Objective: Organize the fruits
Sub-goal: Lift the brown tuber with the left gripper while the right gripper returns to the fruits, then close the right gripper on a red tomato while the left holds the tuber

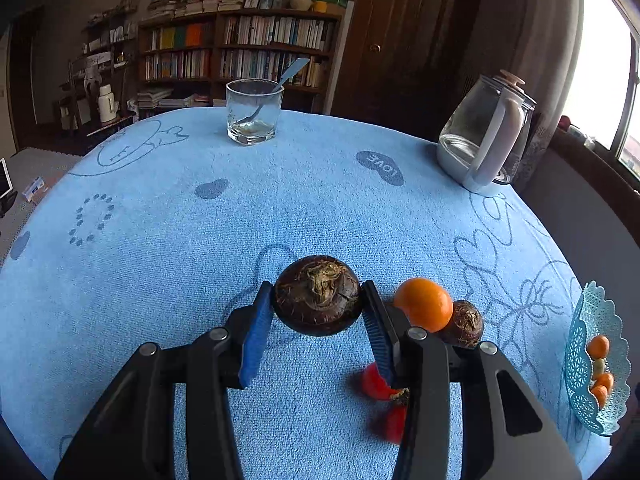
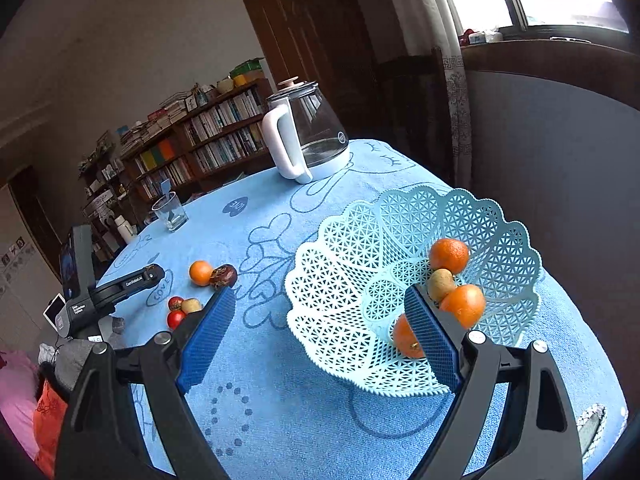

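With the left gripper [image 1: 318,300] clamped on the dark round fruit [image 1: 318,295], keep it level — carry it to the lattice basket [image 2: 340,280] at right of frame, clear of the empty, wide-open right gripper [image 2: 320,320].

I see a dark brown, glossy water chestnut [image 1: 318,296] with a dry tufted crown, clamped between blue pads. On the blue cloth beside it lie a round orange tangerine [image 1: 423,304] touching a second brown chestnut [image 1: 464,323] — nearer, two small red fruits [image 1: 376,380]. The pale turquoise lattice plastic basket [image 2: 340,280] holds three tangerines [image 2: 449,255] and one small tan fruit [image 2: 441,283].
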Available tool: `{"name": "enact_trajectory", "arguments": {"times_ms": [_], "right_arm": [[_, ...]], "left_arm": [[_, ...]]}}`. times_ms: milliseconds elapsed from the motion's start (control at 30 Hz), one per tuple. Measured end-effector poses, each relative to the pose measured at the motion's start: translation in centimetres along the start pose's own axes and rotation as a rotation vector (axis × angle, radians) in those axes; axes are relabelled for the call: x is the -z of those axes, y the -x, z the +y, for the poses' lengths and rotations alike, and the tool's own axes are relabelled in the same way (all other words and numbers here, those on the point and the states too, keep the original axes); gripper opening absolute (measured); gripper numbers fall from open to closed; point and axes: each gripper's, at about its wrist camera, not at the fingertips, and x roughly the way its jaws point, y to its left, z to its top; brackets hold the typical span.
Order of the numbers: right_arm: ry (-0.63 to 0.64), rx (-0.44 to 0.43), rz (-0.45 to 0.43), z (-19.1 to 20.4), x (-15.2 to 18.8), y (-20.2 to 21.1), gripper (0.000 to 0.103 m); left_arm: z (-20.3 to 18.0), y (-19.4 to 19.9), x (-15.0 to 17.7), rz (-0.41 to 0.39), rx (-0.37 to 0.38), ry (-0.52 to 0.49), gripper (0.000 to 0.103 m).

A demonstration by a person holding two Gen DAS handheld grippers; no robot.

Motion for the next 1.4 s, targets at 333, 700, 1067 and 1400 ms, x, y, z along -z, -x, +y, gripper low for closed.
{"name": "enact_trajectory", "arguments": {"times_ms": [333, 700, 1067, 1400], "right_arm": [[0.138, -0.181, 0.205, 9.0, 1.3, -6.5, 0.088], [0.221, -0.191, 0.327, 14.1, 2.6, -12.4, 0.071], [0.257, -0.171, 0.399, 16.2, 3.6, -16.0, 0.043], [0.262, -0.13, 0.409, 16.1, 3.6, -17.2, 0.029]], "left_arm": [[2.2, 1.1, -0.1, -0.041, -0.05, 0.055, 0.045], [4.3, 1.8, -0.2, -0.064, -0.102, 0.124, 0.045], [5.1, 1.8, -0.3, -0.06, -0.1, 0.158, 0.045], [5.0, 1.6, -0.3, -0.057, -0.097, 0.158, 0.045]]}}
